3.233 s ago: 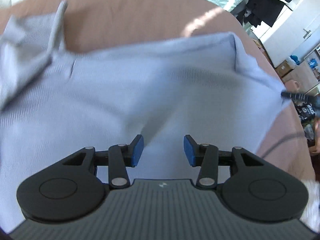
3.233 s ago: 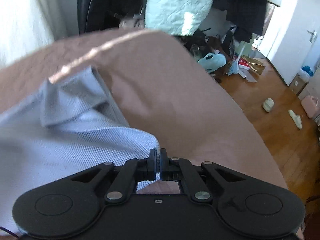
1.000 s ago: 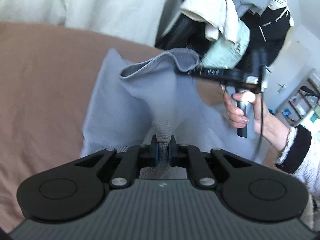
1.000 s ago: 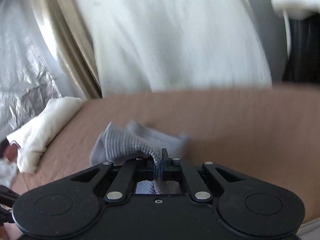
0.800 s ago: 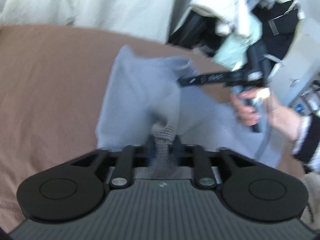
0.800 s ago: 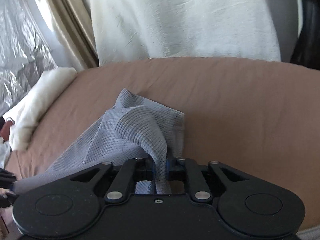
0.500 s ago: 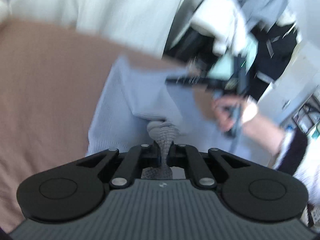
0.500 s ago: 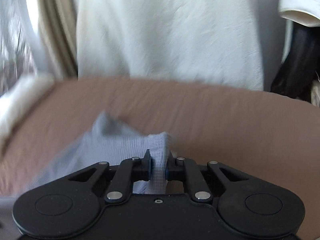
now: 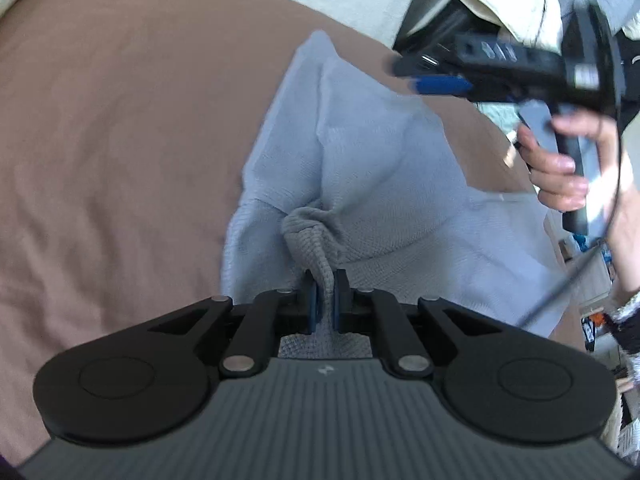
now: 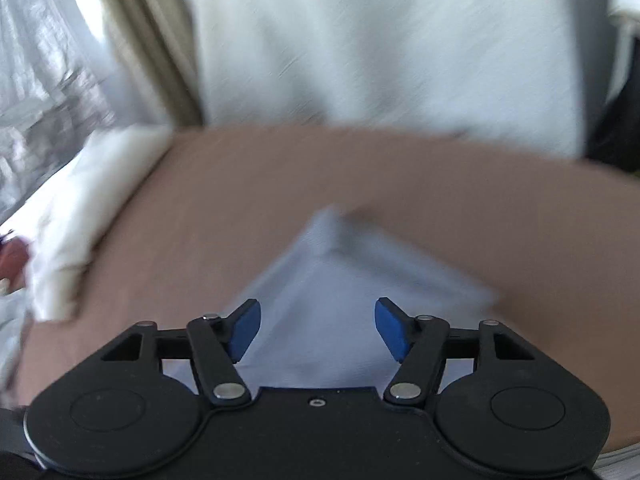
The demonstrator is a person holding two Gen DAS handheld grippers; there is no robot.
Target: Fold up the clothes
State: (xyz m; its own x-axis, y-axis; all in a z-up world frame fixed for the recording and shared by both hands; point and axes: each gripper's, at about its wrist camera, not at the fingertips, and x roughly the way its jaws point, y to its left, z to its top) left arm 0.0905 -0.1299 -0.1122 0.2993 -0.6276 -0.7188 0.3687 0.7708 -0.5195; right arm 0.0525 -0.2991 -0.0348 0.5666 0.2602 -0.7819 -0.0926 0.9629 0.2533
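- My left tool [image 9: 324, 300] is clamped on a bunched fold of the pale blue-grey ribbed knit garment [image 9: 360, 168]; the pinched cloth rises just ahead of its blue pads.
- The garment lies ahead of that tool on the brown bed cover [image 9: 120, 140], folded over itself, one corner pointing away from me.
- My right tool [image 10: 318, 330] is opening, jaws well apart, nothing between the pads; the garment [image 10: 332, 280] lies just beyond and below them, blurred.
- From the left tool's view, my right hand [image 9: 568, 168] grips the right tool's handle, up and to the right, clear of the cloth.
- White bedding [image 10: 80, 216] lies at the bed cover's [image 10: 480, 208] left edge.
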